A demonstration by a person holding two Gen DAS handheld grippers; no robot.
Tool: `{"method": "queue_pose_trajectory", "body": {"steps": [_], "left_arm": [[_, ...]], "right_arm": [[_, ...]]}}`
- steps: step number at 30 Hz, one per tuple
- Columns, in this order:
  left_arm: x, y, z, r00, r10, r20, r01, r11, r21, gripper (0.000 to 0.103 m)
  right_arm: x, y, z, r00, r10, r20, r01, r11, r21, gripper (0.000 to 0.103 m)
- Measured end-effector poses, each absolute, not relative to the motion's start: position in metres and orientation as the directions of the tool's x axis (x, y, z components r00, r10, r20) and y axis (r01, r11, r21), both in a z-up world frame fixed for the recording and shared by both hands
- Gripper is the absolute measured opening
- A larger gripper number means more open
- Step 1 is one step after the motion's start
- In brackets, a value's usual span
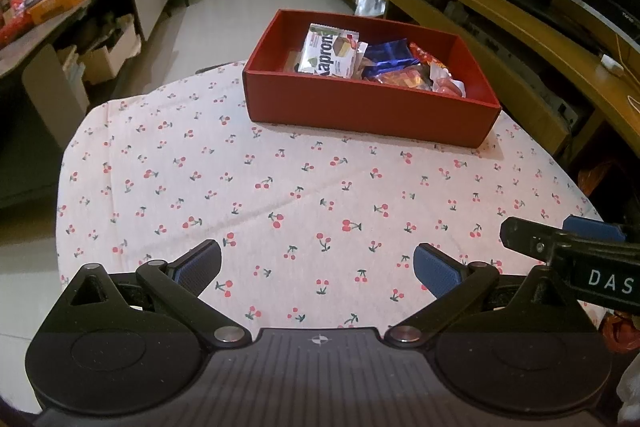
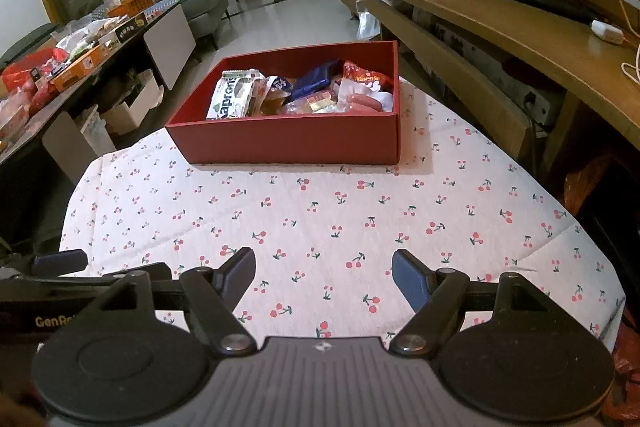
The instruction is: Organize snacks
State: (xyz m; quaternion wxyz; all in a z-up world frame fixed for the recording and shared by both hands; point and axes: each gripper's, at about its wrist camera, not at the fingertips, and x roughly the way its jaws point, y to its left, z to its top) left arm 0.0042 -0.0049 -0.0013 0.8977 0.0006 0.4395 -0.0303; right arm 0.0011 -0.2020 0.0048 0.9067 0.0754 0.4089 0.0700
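A red box (image 1: 368,107) stands at the far side of a round table with a cherry-print cloth (image 1: 240,195). It holds several snack packets: a white Kapron packet (image 1: 328,53), a blue packet (image 1: 390,57) and red and orange ones (image 1: 436,75). The box also shows in the right wrist view (image 2: 288,139), with the white packet (image 2: 234,99) at its left. My left gripper (image 1: 318,267) is open and empty over the near cloth. My right gripper (image 2: 324,275) is open and empty too; it shows at the right edge of the left wrist view (image 1: 576,247).
A long side table (image 1: 60,7) with boxes and food stands at the left, cartons beneath it. A wooden TV bench (image 1: 500,7) runs along the right, close to the table. A tiled floor lies beyond the box.
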Motion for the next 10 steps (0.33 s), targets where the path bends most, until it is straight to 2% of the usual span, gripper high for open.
{"method": "queue_pose_trajectory", "body": {"steps": [10], "left_arm": [[0.0016,-0.0043,-0.0016,0.606,-0.056,-0.793,0.050,0.998,-0.033,0.103]], "right_arm": [[0.0009,-0.2010,0.0025,0.646,0.184,-0.741,-0.066,0.980,0.187,0.088]]}}
